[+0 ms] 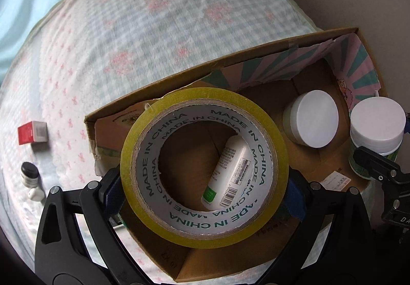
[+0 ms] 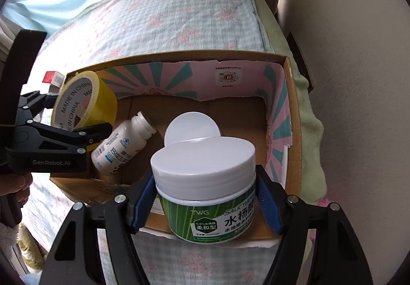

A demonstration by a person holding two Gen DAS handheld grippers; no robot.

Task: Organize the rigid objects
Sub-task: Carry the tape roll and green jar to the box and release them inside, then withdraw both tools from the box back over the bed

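In the left wrist view, we see our left gripper [image 1: 203, 197] clamped across the outer rim of the yellow roll of packing tape with its white printed core [image 1: 205, 167], its blue pads pressed on either side so the roll stands on edge with its hole facing the camera; we judge this hold is meant to carry it over the open brown cardboard box with the pink and teal paper lining [image 1: 269, 46] and lower it in. The roll hangs above the box's left end, just inside the near wall. Through its hole we see the white plastic pill bottle with a barcode label [image 1: 230, 169] lying on its side on the box floor, and a round white-lidded jar [image 1: 311, 122] sits nearer the far right corner. On the checked bedspread [image 1: 153, 28], well left of the box, lie a small red and white carton [image 1: 32, 132] and a little black-capped pot [image 1: 30, 173]. In the right wrist view, our right gripper [image 2: 206, 204] grips the white-lidded jar with a green striped label [image 2: 205, 187] by its sides, upright, between the blue pads, at the box's near edge towards its right end, presumably ready to set beside the other jar.
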